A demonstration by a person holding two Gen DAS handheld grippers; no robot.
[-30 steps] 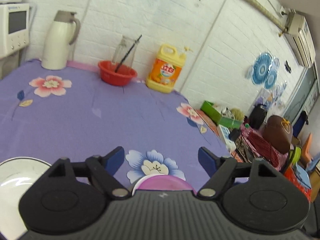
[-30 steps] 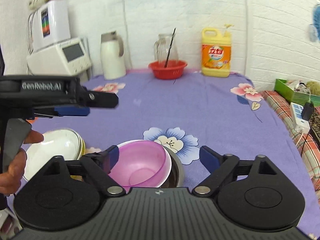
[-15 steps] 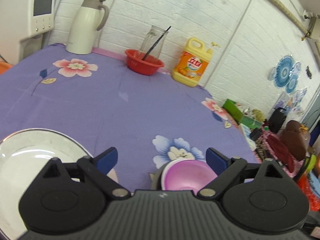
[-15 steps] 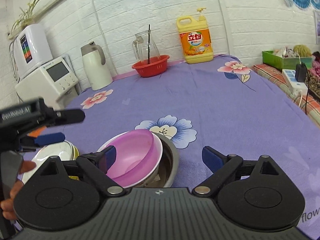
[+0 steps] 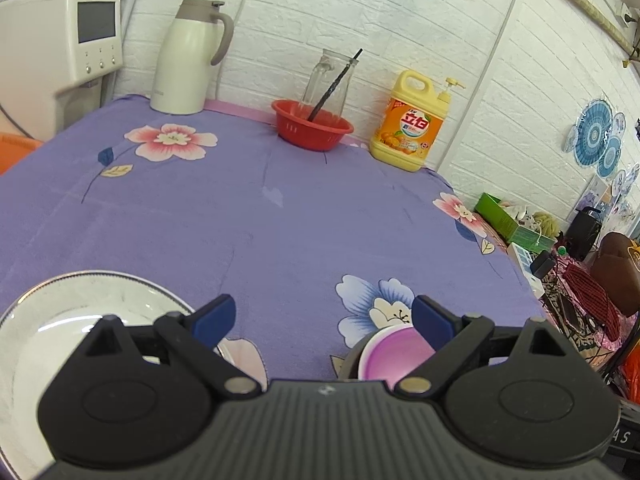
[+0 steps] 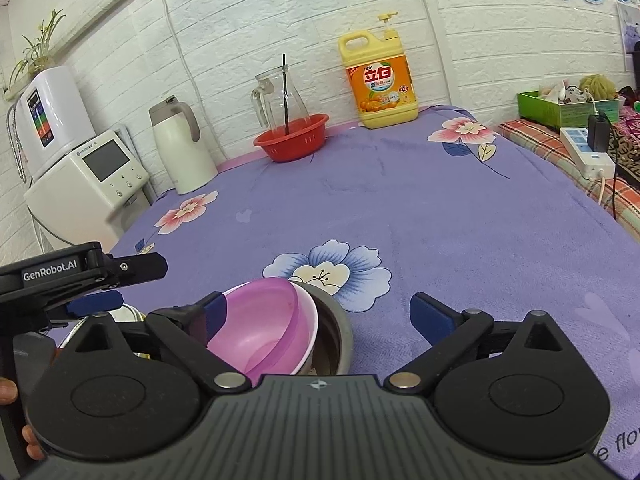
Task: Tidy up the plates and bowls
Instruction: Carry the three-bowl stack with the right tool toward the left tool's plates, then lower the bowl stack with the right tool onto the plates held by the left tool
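Both grippers hover wide apart and empty-handed over the near edge of the purple tablecloth. Between the right gripper's fingers, toward the left one, a pink bowl sits nested in a steel bowl. Near left, under the left gripper, lies a white plate

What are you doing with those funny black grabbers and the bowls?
A person is tidying dishes on the purple flowered tablecloth, holding a grabber in each hand. The right gripper hangs open over a pink plastic bowl that sits tilted inside a round metal bowl. The left gripper is open too, above the cloth between the white plate and the bowls. Nothing is grabbed yet.
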